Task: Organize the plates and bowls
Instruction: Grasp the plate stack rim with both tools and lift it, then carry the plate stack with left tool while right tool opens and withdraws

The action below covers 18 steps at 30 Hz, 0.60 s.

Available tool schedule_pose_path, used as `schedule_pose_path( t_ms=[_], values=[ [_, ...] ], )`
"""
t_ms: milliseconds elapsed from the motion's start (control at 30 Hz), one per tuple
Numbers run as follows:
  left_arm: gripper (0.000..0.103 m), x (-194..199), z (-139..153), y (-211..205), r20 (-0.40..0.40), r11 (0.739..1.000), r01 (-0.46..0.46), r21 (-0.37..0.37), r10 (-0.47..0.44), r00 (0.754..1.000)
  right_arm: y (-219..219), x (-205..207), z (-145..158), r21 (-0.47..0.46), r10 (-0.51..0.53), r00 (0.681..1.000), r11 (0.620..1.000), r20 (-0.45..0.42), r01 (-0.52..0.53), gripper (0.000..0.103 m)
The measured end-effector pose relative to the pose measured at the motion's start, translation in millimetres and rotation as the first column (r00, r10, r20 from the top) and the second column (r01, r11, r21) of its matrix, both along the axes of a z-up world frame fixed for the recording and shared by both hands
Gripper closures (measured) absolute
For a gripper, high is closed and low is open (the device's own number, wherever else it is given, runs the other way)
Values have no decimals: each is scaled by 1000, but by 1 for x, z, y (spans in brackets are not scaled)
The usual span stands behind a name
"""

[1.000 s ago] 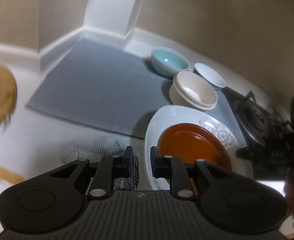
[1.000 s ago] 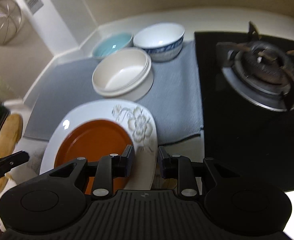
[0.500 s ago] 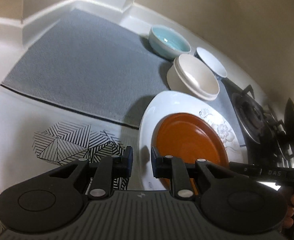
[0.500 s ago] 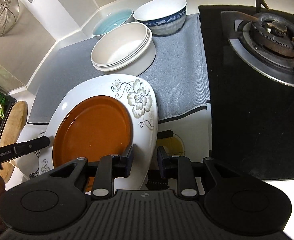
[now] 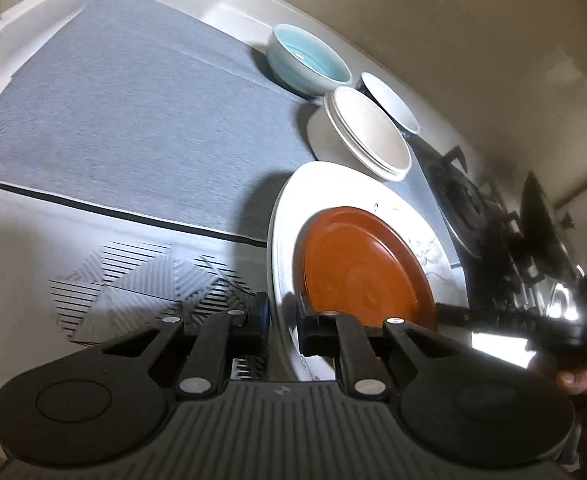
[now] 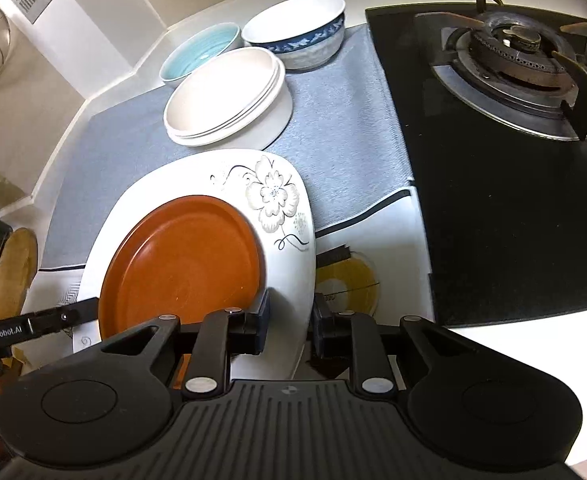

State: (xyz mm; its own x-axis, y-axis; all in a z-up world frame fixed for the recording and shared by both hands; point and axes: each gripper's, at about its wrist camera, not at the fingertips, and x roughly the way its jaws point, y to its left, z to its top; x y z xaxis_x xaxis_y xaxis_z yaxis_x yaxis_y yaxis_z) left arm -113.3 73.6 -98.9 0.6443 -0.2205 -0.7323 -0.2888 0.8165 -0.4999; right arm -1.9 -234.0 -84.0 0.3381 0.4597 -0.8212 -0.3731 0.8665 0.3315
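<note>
Now both tongs, left [image 5: 281,320] and right [image 6: 289,320], clench the white plate's [image 6: 289,280] opposite rims (brown plate [image 6: 181,264] aboard).

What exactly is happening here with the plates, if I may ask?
A person holds a gripper in each hand. The left gripper and right gripper each clamp opposite edges of the white floral plate, which carries a brown plate. Three bowls sit beyond on the grey mat.
</note>
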Motion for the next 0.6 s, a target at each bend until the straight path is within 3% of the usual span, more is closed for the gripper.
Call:
schedule_pose_path(
  t_ms=[300,600],
  values=[
    [89,-21,1,73,9,995,-96,1,96,995,69,-12,3,-22,34,999,999,-15,-34,80],
    [89,-29,3,157,23,957,-288,44,287,958,184,6,1,-5,131,991,991,6,-131,79]
  ],
)
